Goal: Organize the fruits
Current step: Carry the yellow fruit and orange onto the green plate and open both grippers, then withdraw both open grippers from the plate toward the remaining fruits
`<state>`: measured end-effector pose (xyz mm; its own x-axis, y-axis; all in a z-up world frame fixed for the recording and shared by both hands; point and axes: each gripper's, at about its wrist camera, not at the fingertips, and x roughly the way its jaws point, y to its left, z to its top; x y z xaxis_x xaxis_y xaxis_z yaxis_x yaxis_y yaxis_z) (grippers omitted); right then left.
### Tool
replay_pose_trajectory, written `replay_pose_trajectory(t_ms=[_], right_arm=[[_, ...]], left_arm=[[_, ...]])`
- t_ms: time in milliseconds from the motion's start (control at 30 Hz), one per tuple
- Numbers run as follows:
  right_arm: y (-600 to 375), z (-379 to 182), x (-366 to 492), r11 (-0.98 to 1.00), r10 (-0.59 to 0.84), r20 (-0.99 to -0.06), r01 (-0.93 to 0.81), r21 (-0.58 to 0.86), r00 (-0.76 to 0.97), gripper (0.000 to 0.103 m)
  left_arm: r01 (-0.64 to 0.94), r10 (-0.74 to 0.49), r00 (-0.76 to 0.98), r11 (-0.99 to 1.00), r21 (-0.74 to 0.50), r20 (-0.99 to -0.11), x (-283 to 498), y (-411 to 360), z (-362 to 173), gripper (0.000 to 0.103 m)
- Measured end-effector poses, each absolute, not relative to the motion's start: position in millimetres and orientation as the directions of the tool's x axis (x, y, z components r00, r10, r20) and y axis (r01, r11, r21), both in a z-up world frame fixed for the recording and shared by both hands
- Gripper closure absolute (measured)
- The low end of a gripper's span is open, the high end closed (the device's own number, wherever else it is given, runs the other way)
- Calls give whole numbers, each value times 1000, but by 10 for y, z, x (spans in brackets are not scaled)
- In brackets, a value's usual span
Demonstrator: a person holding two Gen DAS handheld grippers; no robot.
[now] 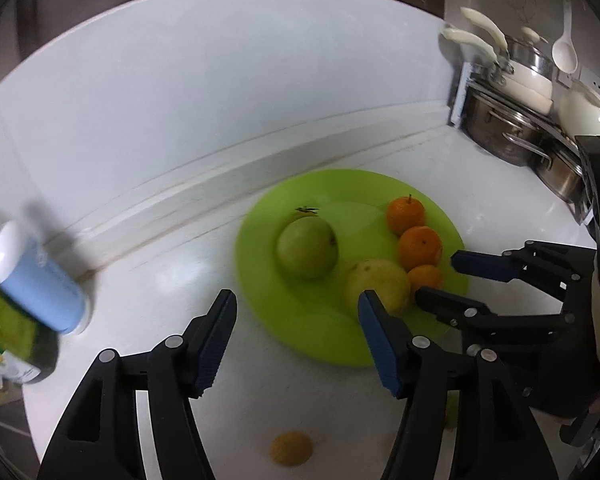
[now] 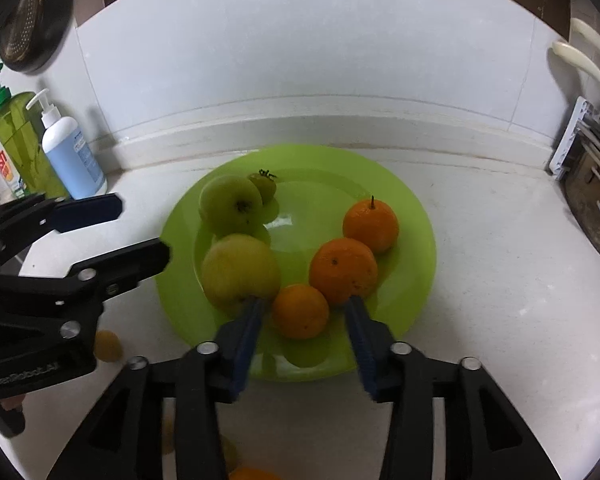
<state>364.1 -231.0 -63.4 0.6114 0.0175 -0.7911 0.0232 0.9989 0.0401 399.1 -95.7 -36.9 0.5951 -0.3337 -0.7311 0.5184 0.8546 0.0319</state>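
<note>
A green plate point(image 2: 414, 240) on the white counter holds two green apples point(image 2: 230, 204) point(image 2: 240, 270), a small green tomato point(image 2: 263, 186) and three oranges point(image 2: 371, 224) point(image 2: 343, 271) point(image 2: 299, 311). The plate point(image 1: 308, 328) also shows in the left wrist view. My right gripper point(image 2: 304, 308) is open, its fingers either side of the nearest orange, which rests on the plate. My left gripper point(image 1: 296, 304) is open and empty above the plate's near left edge. It shows at the left of the right wrist view point(image 2: 144, 228). The right gripper shows at the right of the left wrist view point(image 1: 436, 276).
A yellowish fruit point(image 1: 291, 449) lies on the counter below my left gripper. A blue-and-white pump bottle point(image 2: 70, 152) and a green bottle point(image 2: 18, 140) stand at the back left. Steel pots point(image 1: 504, 128) sit on a rack at the right. The wall runs behind the plate.
</note>
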Motion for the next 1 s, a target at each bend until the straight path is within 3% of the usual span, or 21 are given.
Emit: replay_pose_trajectory(t_ms=[233,300,600,1000], right_arm=[[-2220,-437,3409,999,-9,-758,34,18,652,56],[-2218,-355,3294,999,-21,-742,49,17,670,48],[-2188,-88,2835,997,-52,-697,77,5,715,48],[-2130,-235,2432,998,-34,-735,55,4,677,48]], left_arm=[[469,-319,660,882,42,-680,3639,-756,-182,27],[464,-326,663,885,29,-674,3535,-703,-144,25],[472,-343,696,881,42,-631,3102,-597,2,24],[524,-363,679,848,76,-638,2682,-627,-197,24]])
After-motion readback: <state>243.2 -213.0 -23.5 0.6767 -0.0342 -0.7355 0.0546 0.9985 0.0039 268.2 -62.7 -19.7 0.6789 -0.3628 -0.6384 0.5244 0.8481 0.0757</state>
